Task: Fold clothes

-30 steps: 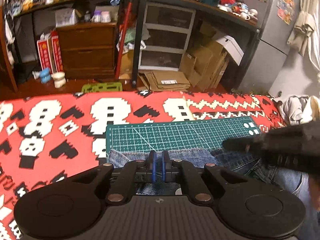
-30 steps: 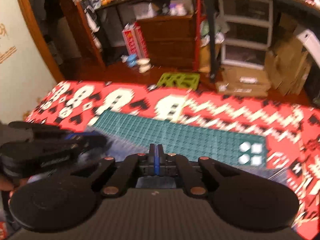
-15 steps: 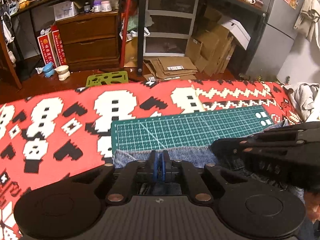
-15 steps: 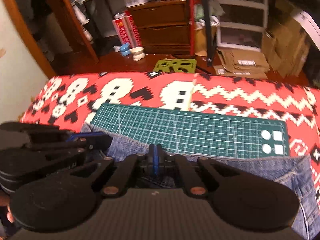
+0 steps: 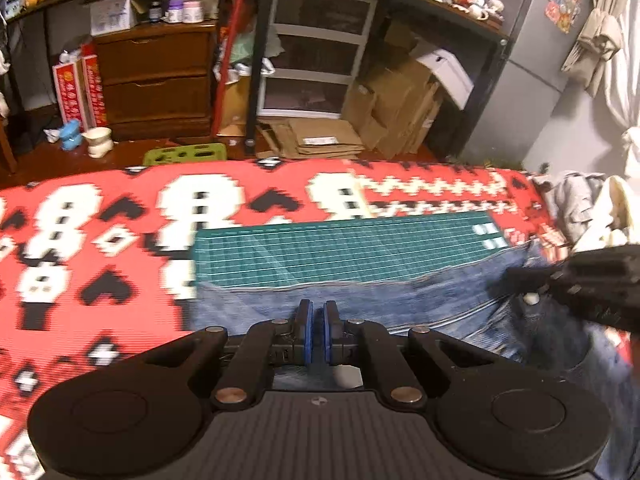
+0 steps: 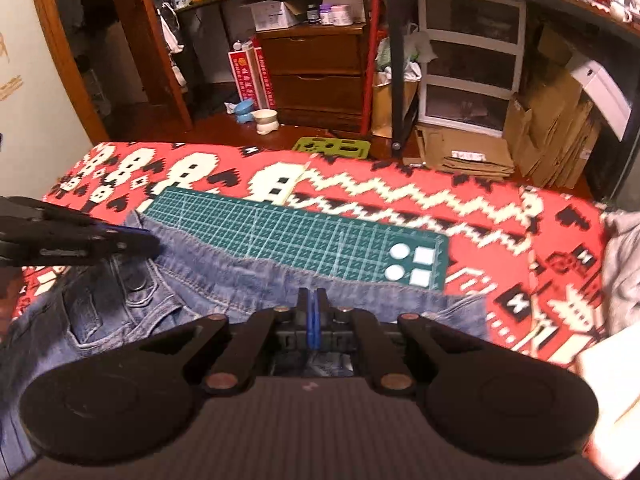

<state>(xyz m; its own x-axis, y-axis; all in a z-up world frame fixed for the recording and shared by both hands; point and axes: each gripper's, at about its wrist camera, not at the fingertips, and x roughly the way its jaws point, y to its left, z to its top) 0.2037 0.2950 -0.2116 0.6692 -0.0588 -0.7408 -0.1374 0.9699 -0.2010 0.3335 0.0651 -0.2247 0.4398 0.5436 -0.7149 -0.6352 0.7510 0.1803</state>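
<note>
Red patterned cloth (image 6: 400, 200) covers the surface; the jeans (image 6: 240, 280) lie along the near edge of a green mat (image 6: 280, 236). Both the left tool (image 5: 316, 328) and right tool (image 6: 312, 320) are nearly closed; whether they pinch denim I cannot tell. Lift evenly; open room lies beyond the mat.

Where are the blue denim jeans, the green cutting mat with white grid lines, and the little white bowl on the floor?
blue denim jeans (image 6: 132, 304), right wrist view, pocket area.
green cutting mat with white grid lines (image 6: 288, 236), right wrist view, middle of grid.
little white bowl (image 6: 267, 119), right wrist view, its side wall.
</note>
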